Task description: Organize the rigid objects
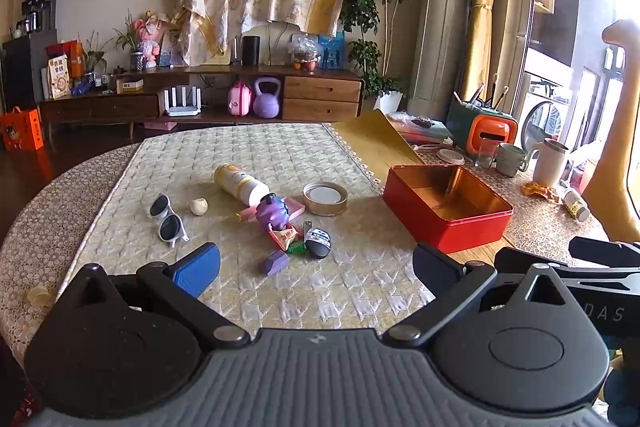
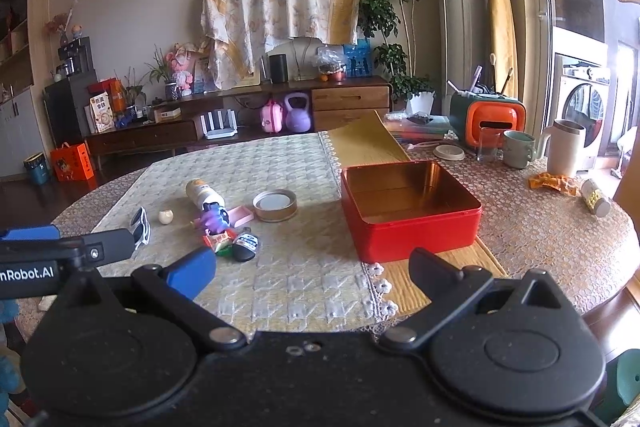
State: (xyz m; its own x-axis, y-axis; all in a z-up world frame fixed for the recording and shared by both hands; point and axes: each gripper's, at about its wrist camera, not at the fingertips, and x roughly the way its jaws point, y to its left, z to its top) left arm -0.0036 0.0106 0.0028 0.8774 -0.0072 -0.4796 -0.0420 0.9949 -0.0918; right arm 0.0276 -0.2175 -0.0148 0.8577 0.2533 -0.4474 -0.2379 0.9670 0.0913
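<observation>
Open red metal tin (image 2: pixel 412 211) with gold interior on the tabltop's right side, cream plastic bottle (image 1: pixel 240 184) lying on quilted cloth, cap toward the purple toy (image 1: pixel 272 213), white sunglasses (image 1: pixel 168 217) left, left tongs (image 1: pixel 316 269) spread empty, right tongs (image 2: pixel 312 273) spread empty
</observation>
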